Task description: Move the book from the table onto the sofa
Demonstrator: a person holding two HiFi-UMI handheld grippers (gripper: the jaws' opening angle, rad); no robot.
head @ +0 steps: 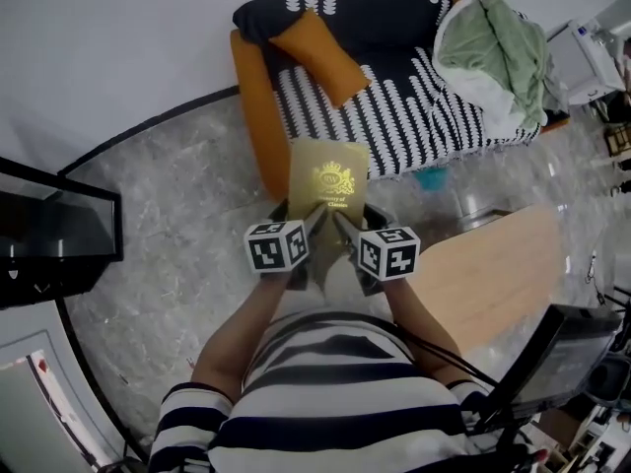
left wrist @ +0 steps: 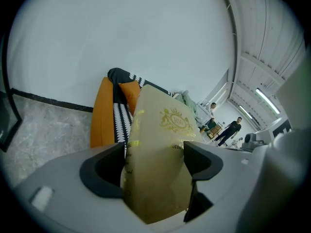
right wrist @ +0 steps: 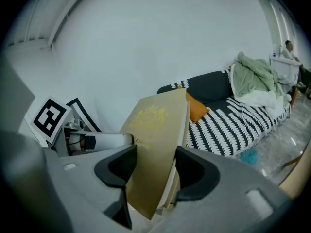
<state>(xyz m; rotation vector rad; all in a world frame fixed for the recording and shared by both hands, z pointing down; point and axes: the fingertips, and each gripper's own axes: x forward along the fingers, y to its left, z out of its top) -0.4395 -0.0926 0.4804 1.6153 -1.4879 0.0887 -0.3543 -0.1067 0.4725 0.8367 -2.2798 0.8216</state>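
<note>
Forearms (head: 235,335) reach forward, left gripper (head: 308,221) and right gripper (head: 347,227) fingers (left wrist: 103,173) pinching the book (head: 328,173) near sofa (head: 394,101).

Gold-covered crested book (head: 328,180), aloft and tilted, apparently just short of the black-and-white striped sofa (head: 414,116).

The shirt (head: 335,402) is short-sleeved, striped black and white. The left gripper (left wrist: 154,161) and right gripper (right wrist: 154,166) are grey with black pads (left wrist: 102,174). Their marker cubes (head: 277,245) are black-and-white.
</note>
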